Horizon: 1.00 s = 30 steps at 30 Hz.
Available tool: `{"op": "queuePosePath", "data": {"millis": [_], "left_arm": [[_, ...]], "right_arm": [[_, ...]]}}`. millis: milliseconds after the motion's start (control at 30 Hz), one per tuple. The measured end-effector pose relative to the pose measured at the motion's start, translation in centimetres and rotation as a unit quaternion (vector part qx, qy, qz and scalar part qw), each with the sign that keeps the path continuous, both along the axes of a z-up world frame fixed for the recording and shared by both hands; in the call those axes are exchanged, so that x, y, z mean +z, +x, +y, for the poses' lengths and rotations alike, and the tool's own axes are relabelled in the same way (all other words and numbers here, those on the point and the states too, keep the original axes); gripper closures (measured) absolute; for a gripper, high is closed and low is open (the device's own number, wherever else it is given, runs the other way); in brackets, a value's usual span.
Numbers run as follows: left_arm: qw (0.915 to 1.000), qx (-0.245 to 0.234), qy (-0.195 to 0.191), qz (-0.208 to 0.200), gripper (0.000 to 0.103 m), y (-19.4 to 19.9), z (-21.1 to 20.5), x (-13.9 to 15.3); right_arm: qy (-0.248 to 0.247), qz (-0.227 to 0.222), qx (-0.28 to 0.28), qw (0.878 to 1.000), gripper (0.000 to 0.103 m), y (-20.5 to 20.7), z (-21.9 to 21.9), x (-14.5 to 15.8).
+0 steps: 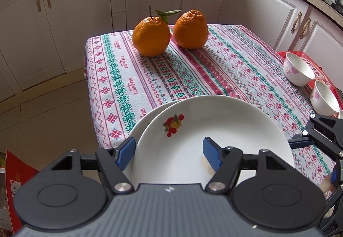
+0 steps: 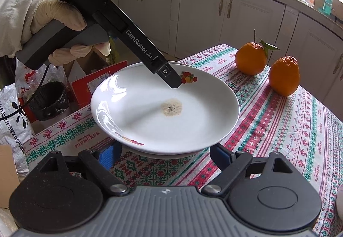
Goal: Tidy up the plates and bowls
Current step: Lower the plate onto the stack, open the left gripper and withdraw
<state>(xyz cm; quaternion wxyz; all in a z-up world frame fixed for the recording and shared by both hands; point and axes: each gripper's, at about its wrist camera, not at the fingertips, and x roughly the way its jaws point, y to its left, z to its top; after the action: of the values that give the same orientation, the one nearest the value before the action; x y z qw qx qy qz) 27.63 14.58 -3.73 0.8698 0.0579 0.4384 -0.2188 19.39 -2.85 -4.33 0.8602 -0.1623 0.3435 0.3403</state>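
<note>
Left claw (image 1: pixel 169 155) straddles top plate (image 1: pixel 214 129) rim, pads apart; right claw (image 2: pixel 165 156) wide, empty.

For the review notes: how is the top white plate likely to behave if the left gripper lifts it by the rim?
The top plate looks like glazed ceramic: stiff, probably fragile. Its glossy surface may be slippery against the left gripper fingers, which straddle the rim. It sits on a second plate, offset, so it may scrape or slide as it comes off. Held at one edge, it would likely tilt.
</note>
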Motion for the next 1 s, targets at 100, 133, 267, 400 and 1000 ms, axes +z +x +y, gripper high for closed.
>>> {"op": "queuePosePath", "data": {"millis": [100, 133, 267, 400, 1000], "left_arm": [[1.0000, 0.001, -0.004, -0.002, 0.033, 0.0, 0.1, 0.1], [1.0000, 0.000, -0.003, -0.003, 0.032, 0.1, 0.1, 0.1], [1.0000, -0.001, 0.003, -0.007, 0.031, -0.1, 0.0, 0.1], [0.9998, 0.002, 0.011, -0.017, 0.023, -0.1, -0.1, 0.2], [0.9947, 0.005, 0.004, -0.103, 0.011, -4.8, -2.7, 3.1]], "right_arm": [[0.001, 0.002, 0.001, 1.000, 0.009, 0.1, 0.1, -0.1], [0.000, 0.002, 0.001, 1.000, 0.009, 0.1, 0.1, -0.1], [-0.001, -0.001, 0.001, 1.000, 0.009, 0.0, 0.1, 0.0], [-0.002, -0.004, 0.001, 1.000, 0.007, -0.1, 0.1, 0.2], [0.004, -0.044, -0.040, 0.998, 0.000, -2.0, -3.3, 2.6]]}}
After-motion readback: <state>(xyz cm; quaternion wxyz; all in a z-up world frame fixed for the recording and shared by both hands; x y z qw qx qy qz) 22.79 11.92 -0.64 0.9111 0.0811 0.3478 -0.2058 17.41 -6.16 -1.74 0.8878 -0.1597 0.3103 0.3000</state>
